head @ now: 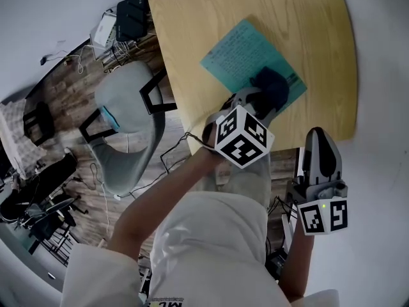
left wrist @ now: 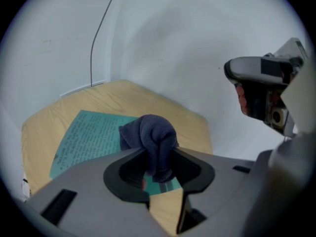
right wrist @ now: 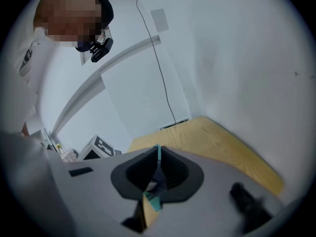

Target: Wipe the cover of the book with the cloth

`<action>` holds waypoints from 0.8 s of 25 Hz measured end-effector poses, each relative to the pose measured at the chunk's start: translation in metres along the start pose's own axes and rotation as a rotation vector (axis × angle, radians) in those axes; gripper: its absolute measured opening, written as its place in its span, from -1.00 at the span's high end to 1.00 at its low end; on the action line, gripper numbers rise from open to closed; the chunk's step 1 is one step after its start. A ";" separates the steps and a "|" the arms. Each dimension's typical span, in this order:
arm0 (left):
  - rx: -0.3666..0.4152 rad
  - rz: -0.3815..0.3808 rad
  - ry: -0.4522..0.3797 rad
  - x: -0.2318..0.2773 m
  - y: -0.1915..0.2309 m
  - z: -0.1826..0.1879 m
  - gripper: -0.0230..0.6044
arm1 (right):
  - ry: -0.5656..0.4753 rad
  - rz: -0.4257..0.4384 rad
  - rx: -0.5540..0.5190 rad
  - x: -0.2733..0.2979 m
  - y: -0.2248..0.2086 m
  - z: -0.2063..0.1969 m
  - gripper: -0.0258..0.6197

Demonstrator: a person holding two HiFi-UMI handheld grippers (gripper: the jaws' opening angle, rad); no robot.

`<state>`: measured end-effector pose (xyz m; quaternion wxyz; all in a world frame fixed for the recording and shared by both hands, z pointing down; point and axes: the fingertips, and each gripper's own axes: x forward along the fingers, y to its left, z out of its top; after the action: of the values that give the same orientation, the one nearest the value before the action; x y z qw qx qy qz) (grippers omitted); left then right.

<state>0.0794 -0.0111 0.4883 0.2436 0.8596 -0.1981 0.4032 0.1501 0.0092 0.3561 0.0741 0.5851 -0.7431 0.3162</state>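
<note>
Our left claw [head: 259,98] is clamped on the bunched dark cloth [head: 271,85], a fold of it pinched between the jaws and the rest bulging out past the tips. The cloth sits over the near right end of the teal book [head: 243,53], which lies flat on the wooden surface [head: 204,18]. We cannot tell for certain whether the cloth is pressing on the cover or is just above it.

From this claw, almost all of the uncovered cover lies ahead and to the left. The book's long axis runs the same way, from the claw's own corner out to the far left one. We judge that the wipe should travel forward and leftward along that axis.

Our right claw [head: 319,136] hangs behind and to the right of the left one, off the near edge of the surface and well apart from the book. Its jaws are drawn together on nothing. The left claw is clearly the nearer one.

We see no container among the task's things.
</note>
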 end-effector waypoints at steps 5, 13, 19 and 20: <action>-0.030 0.036 -0.043 -0.039 -0.001 -0.002 0.44 | -0.024 0.015 -0.042 -0.013 0.019 0.011 0.81; -0.078 0.092 -0.134 -0.111 -0.008 -0.003 0.44 | -0.057 0.025 -0.167 -0.033 0.050 0.030 0.81; -0.115 0.161 -0.241 -0.175 -0.002 0.007 0.44 | -0.090 0.014 -0.220 -0.050 0.065 0.053 0.81; -0.117 0.176 -0.260 -0.187 0.000 0.009 0.44 | -0.094 0.017 -0.236 -0.053 0.068 0.057 0.81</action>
<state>-0.0266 0.0102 0.3353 0.2293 0.8682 -0.3256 0.2960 0.1186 0.0288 0.2596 0.1050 0.5801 -0.7828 0.1993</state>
